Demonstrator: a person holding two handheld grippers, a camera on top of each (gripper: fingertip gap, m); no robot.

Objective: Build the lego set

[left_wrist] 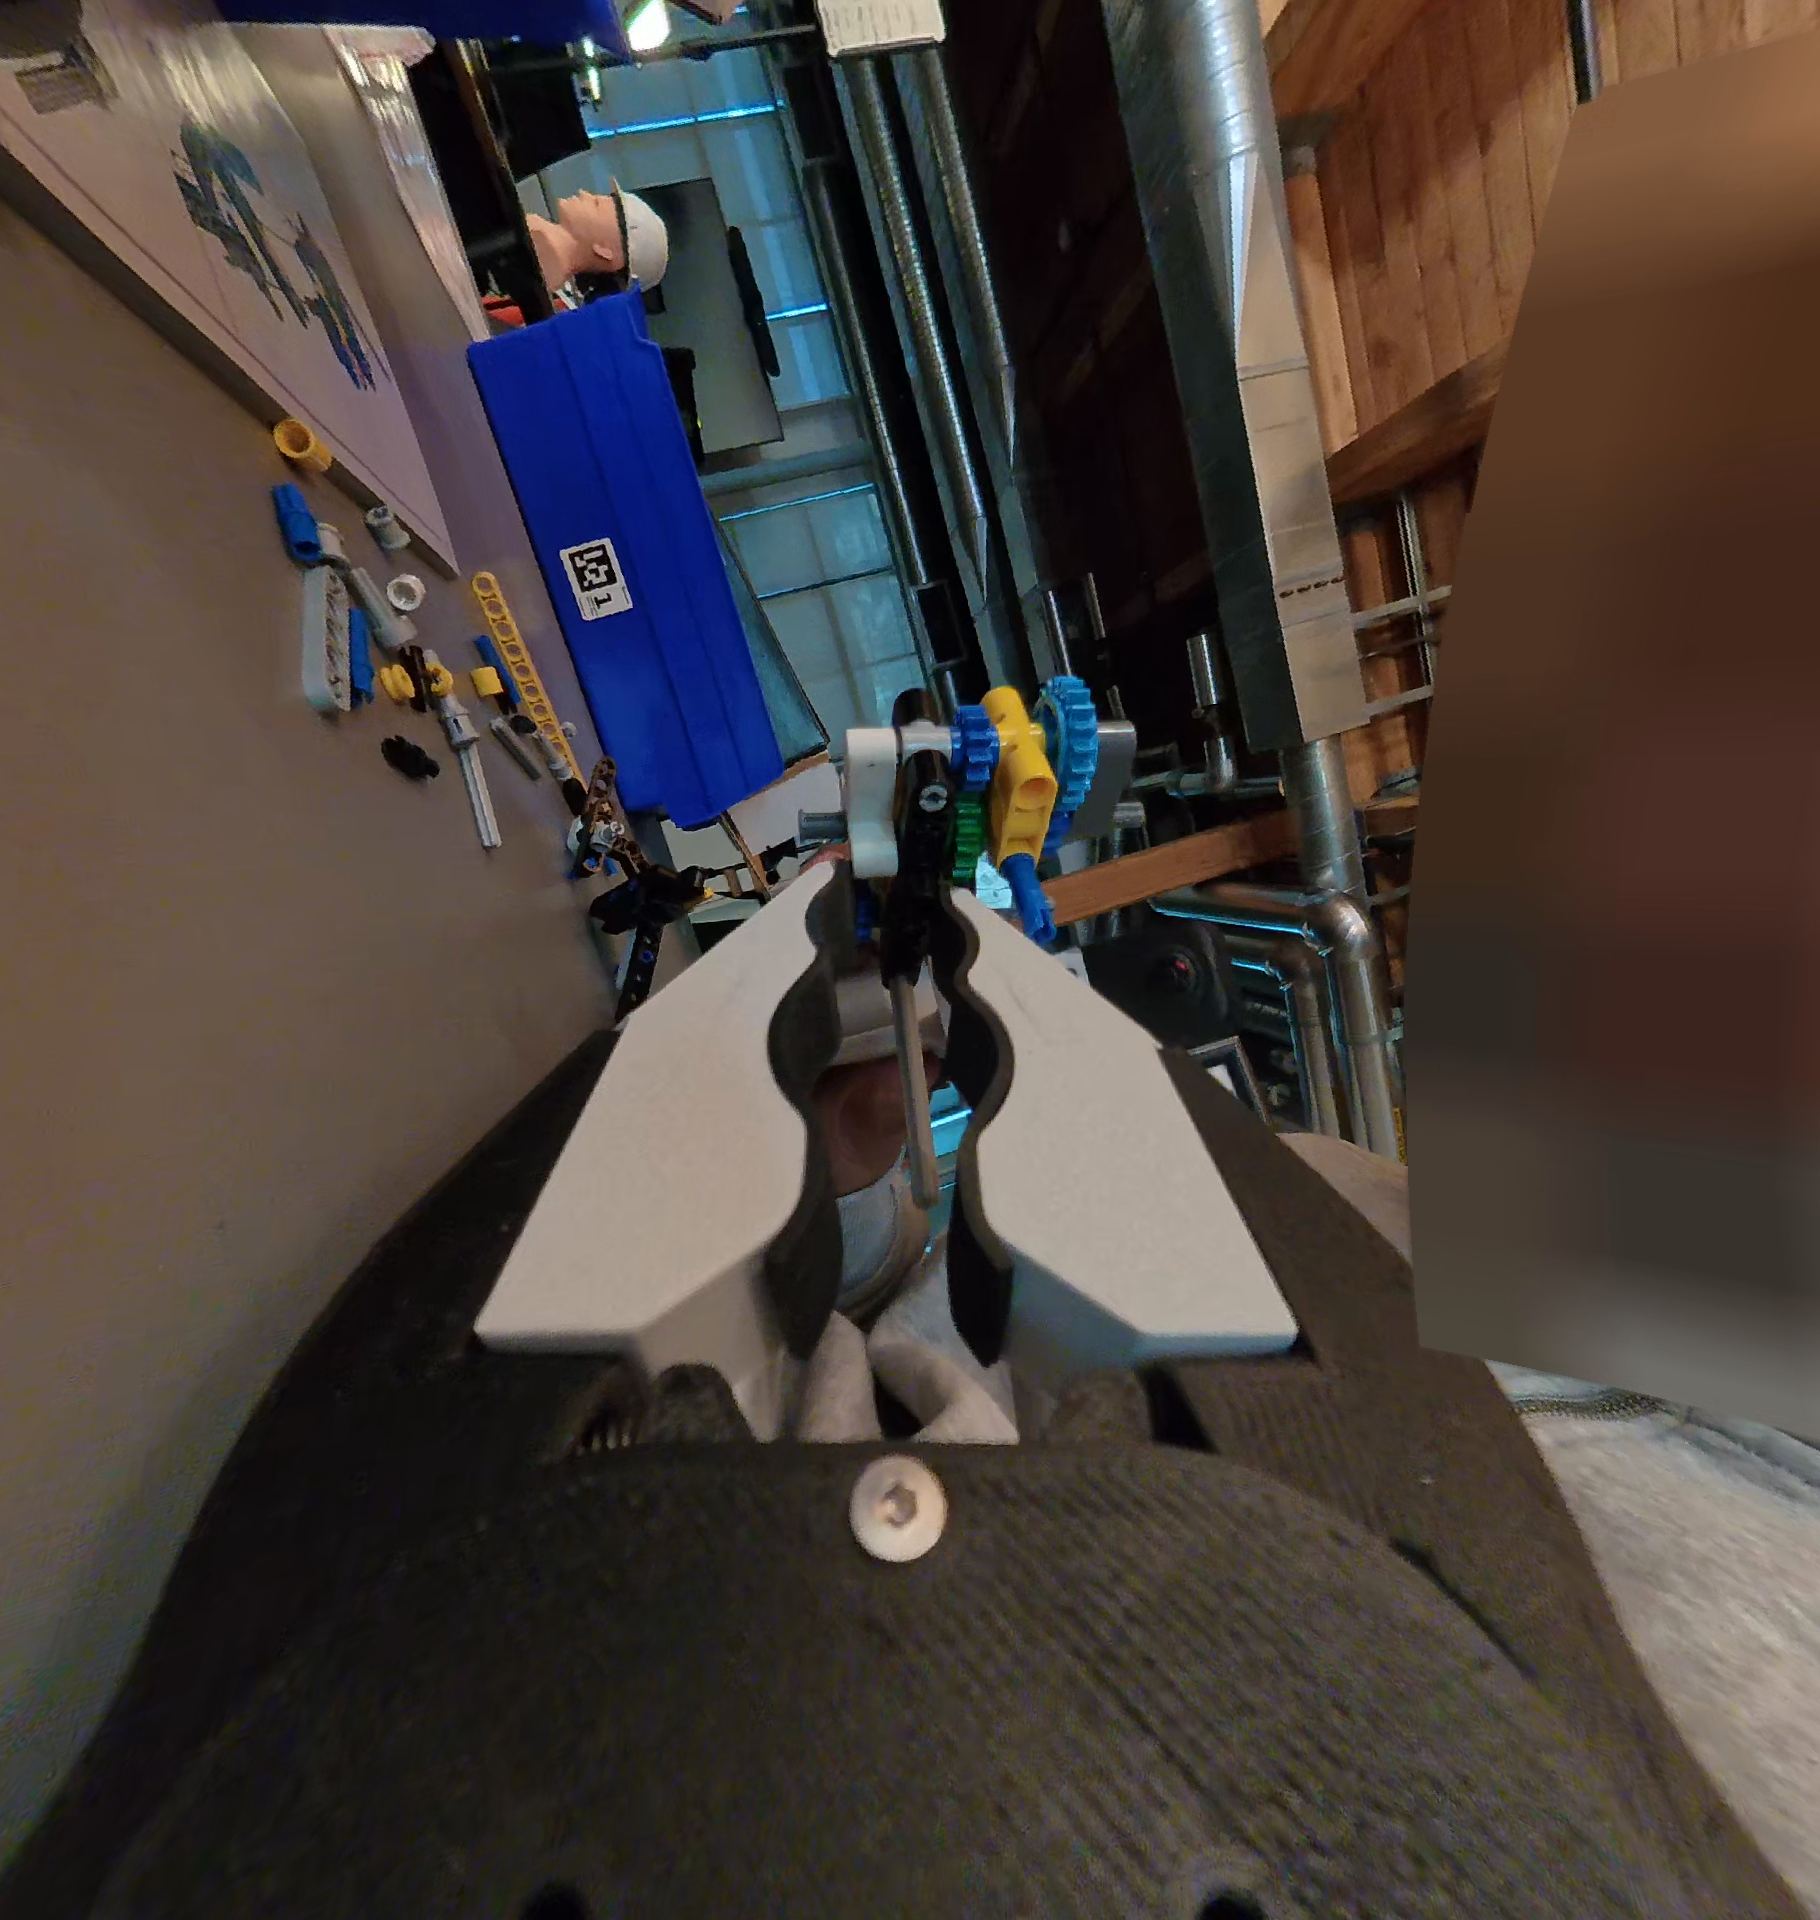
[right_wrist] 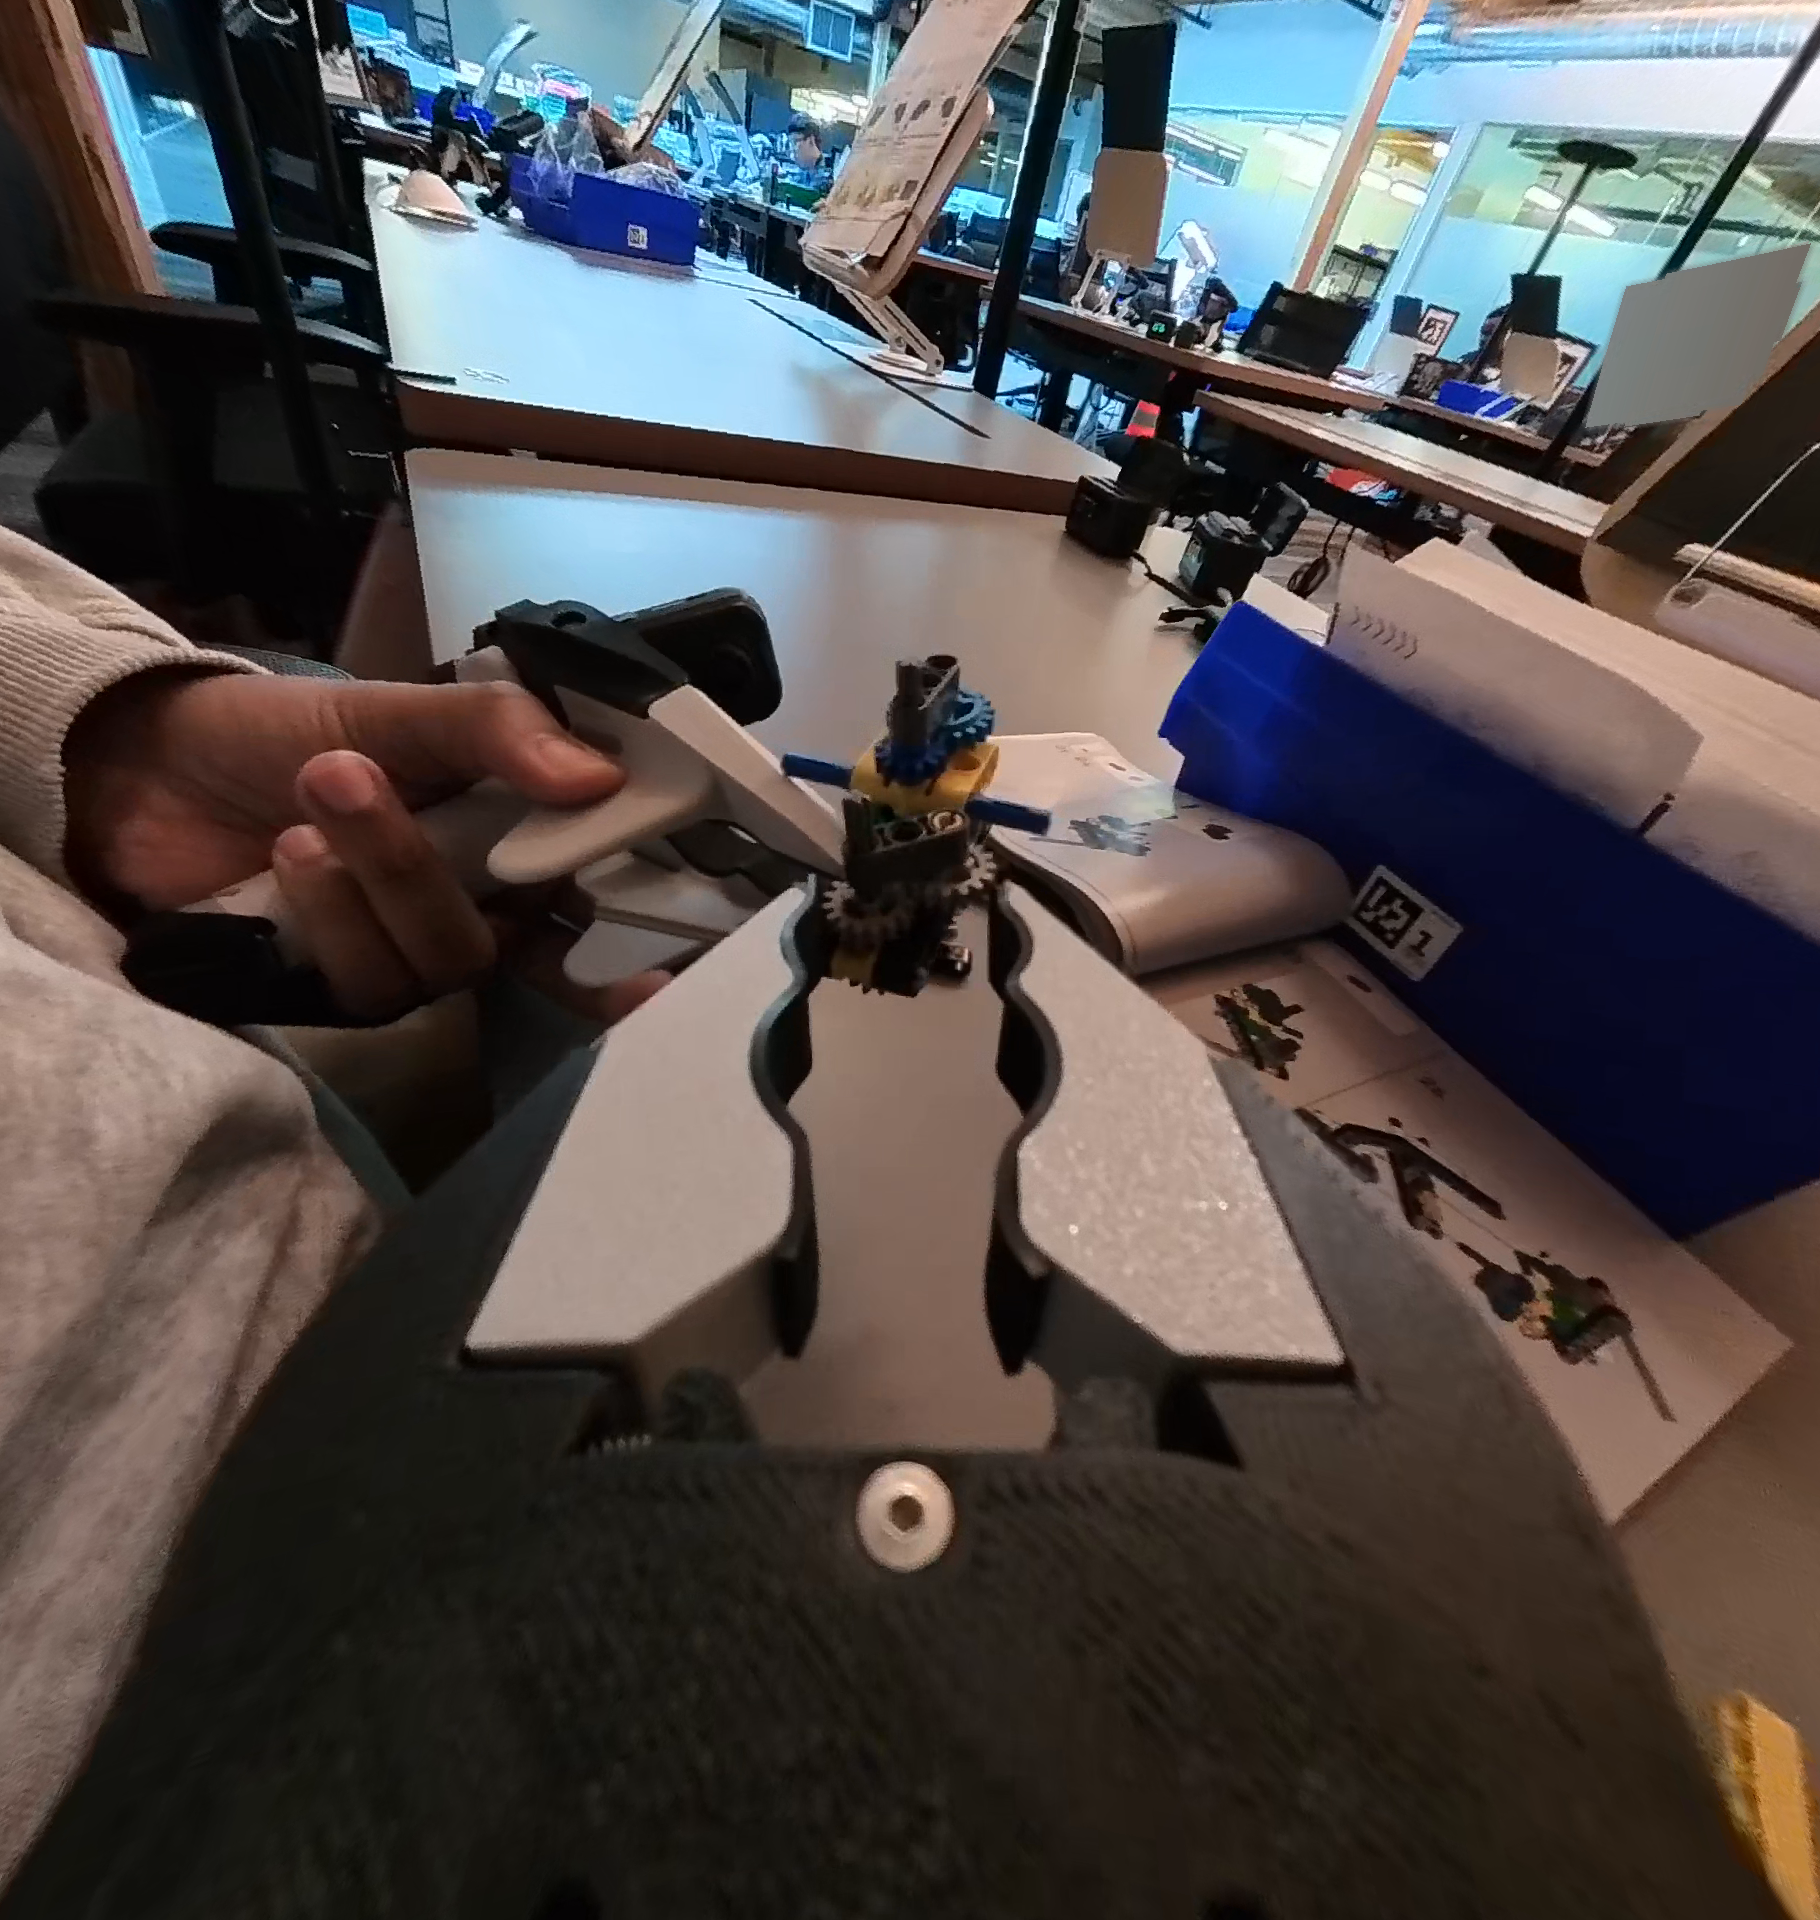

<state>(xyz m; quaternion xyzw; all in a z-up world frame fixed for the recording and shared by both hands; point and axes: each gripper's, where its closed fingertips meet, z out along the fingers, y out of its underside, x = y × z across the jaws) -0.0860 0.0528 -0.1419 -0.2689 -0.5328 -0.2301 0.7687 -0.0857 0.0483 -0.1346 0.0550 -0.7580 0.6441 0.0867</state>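
Fingers of the left gripper (left_wrist: 890, 914) were pinched onto the lego model (left_wrist: 963, 800), the wavy dark pads closed against its black beam and a thin grey axle that ran back between them. In that view the whole scene was rolled sideways, so the tan table (left_wrist: 106, 831) stood like a wall at the left. The model was lifted clear of the table — a knot of hard plastic: a white beam, a black beam, blue and green toothed gears, a yellow connector with round holes and a blue pin poking out. In the right wrist view the right gripper (right_wrist: 890, 940) reached in from the near side, its pale grey, faceted fingers standing apart with the model's lower gears and dark bricks between the tips; whether they touched it could not be told. A bare hand (right_wrist: 366, 831) in a soft, ribbed grey sleeve (right_wrist: 106, 1143) gripped the left tool's handle, the forefinger curled on its smooth trigger. Both tools had rough, textured black bodies, each with a pale round screw. Loose parts (left_wrist: 418, 665) — yellow bushes, grey axles, a long yellow beam with holes — lay scattered on the table beside a glossy blue bin (left_wrist: 625, 582). An open instruction booklet (right_wrist: 1457, 1226) lay flat by the bin.
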